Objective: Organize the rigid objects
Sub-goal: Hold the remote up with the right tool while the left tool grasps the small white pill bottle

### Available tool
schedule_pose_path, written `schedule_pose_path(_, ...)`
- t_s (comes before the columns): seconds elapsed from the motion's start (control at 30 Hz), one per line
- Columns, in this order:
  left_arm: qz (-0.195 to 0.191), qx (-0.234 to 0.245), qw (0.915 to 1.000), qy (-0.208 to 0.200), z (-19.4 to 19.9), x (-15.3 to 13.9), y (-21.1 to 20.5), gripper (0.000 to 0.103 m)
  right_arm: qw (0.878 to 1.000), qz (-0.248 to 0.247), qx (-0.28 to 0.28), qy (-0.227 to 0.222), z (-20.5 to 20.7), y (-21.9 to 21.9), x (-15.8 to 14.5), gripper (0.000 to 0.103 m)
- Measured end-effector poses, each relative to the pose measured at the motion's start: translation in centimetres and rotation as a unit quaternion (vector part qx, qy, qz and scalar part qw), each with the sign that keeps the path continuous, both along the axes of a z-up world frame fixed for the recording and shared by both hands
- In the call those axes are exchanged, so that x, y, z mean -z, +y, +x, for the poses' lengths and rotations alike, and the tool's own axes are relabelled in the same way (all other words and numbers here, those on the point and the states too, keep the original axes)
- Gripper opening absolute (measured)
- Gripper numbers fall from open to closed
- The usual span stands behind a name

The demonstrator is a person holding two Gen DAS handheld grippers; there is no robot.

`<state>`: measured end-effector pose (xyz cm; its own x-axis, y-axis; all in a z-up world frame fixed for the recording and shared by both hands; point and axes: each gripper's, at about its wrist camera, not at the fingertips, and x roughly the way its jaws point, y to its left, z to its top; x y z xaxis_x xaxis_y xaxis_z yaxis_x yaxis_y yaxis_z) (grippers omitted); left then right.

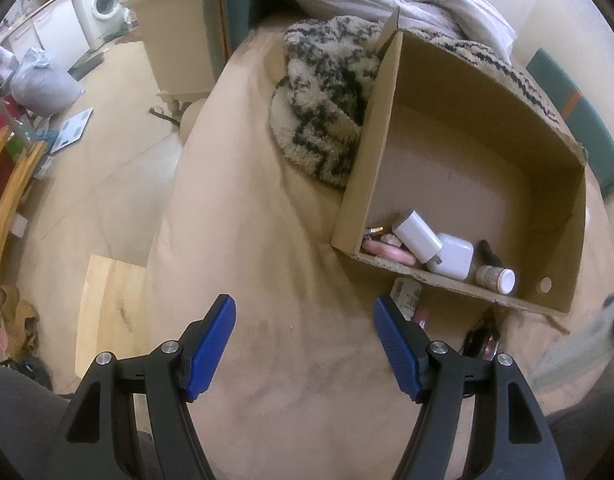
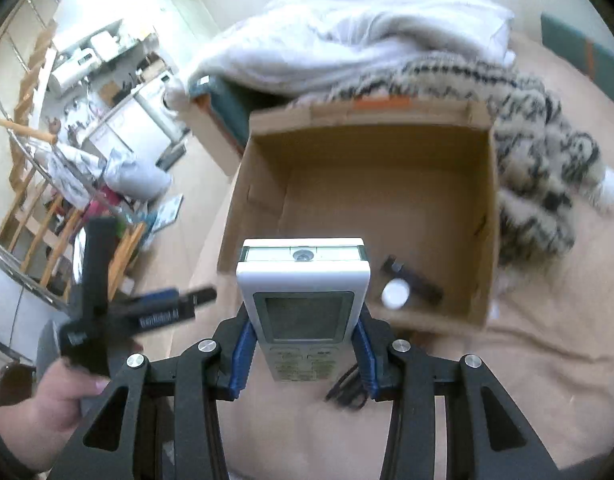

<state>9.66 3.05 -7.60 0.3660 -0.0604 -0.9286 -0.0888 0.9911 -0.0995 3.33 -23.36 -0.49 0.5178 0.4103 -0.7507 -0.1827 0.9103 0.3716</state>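
Note:
An open cardboard box (image 1: 555, 216) lies on a beige bed cover. In the left wrist view it holds two white chargers (image 1: 417, 236), a pink item (image 1: 387, 254), a small jar with a white lid (image 1: 497, 278) and a black stick (image 1: 489, 252). My left gripper (image 1: 305, 346) is open and empty, above the cover in front of the box. My right gripper (image 2: 303, 354) is shut on a white remote control (image 2: 303, 304) with a grey screen, held just above the near wall of the box (image 2: 483, 208). The white-lidded jar (image 2: 395, 294) shows inside.
A labelled packet (image 1: 405, 292) and a dark object (image 1: 481, 340) lie on the cover just outside the box. A patterned fluffy blanket (image 1: 327, 92) and a white duvet (image 2: 347, 36) lie behind the box. A black cable (image 2: 347, 390) lies under the remote. The bed edge and floor are to the left.

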Motion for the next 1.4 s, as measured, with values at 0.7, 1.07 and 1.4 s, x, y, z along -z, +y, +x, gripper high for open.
schedule_pose_path(0.7,0.027,0.117,0.9894,0.081,4.8,7.0,-8.6,0.050,0.999,0.045,0.026,0.000,0.4,-3.8,1.7,0.046)
schedule_pose_path(1.07,0.063,0.124,0.9837,0.114,5.4,9.9,-10.5,0.024,0.998,0.051,0.027,0.010,1.2,-3.9,2.1,0.045)
schedule_pose_path(1.4,0.069,0.084,0.9885,0.105,3.7,9.1,-7.7,0.024,0.999,0.038,0.025,0.015,1.0,-3.4,2.3,0.046)
